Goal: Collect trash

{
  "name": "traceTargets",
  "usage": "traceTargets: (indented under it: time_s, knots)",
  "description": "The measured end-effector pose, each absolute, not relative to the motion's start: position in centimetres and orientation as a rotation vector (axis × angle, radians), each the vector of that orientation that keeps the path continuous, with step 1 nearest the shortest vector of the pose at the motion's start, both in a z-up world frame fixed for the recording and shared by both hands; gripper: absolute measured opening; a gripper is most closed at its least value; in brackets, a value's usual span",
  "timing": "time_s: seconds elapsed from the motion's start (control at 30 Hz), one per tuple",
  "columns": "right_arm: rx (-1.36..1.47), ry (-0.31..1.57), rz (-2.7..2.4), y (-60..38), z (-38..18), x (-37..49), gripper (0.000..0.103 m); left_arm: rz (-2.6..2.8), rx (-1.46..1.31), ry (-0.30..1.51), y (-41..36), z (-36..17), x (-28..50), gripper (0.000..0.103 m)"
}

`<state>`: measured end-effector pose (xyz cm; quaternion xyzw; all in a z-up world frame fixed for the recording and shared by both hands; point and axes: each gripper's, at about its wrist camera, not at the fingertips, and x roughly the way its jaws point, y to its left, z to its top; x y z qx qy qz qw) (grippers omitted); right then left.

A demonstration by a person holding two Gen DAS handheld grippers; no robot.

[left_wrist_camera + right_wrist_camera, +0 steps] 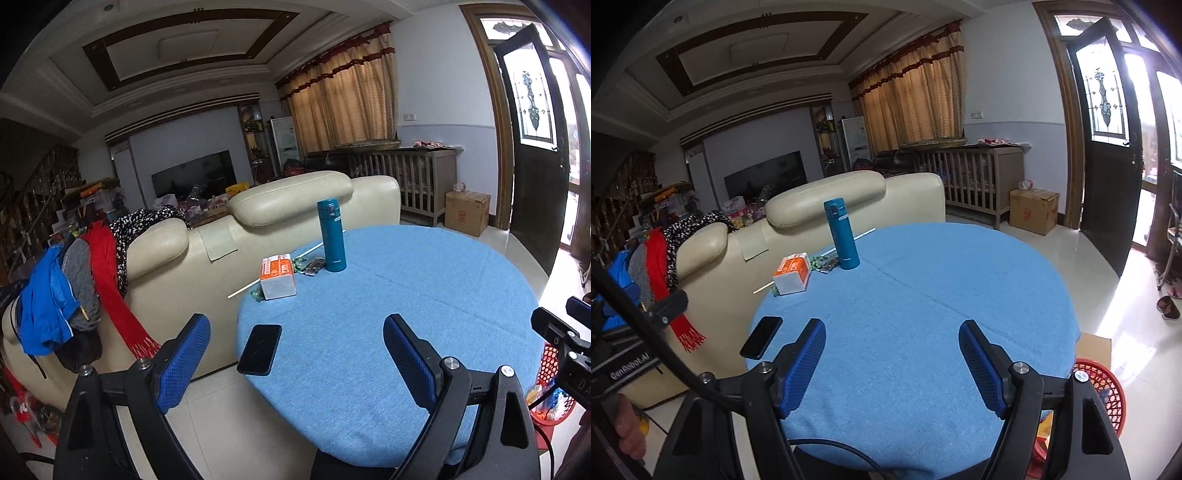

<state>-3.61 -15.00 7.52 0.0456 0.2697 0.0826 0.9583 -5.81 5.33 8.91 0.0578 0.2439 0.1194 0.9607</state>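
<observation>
Crumpled snack wrappers [314, 266] [823, 263] lie at the far left of the round table's blue cloth [406, 295] [923, 288]. They sit between an orange-and-white tissue pack [277, 277] [792, 272] and a teal flask [331, 236] [842, 234]. A thin white stick [243, 290] [764, 287] runs behind the pack and juts past the table edge. My left gripper [295, 325] hovers open over the near left edge, holding nothing. My right gripper [892, 325] hovers open over the near middle, also holding nothing. Both are well short of the wrappers.
A black phone [259, 349] [761, 337] lies at the table's near left edge. A red mesh basket [550, 362] [1108, 391] holding scraps stands on the floor at the right. A cream sofa [295, 199] draped with clothes backs the table. A cardboard box [467, 212] sits by the door.
</observation>
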Motion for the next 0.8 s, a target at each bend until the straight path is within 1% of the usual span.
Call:
traceTargets:
  time_s: [0.37,0.8]
  knots:
    - [0.067,0.514,0.120,-15.7,7.4,-4.3,0.078,0.254,0.120,0.487,4.9,9.2,-6.3,0.095]
    - [0.075,0.543,0.127,-16.3,6.5,-4.6,0.078,0.213,0.136,0.519,3.9,8.8,-6.2,0.095]
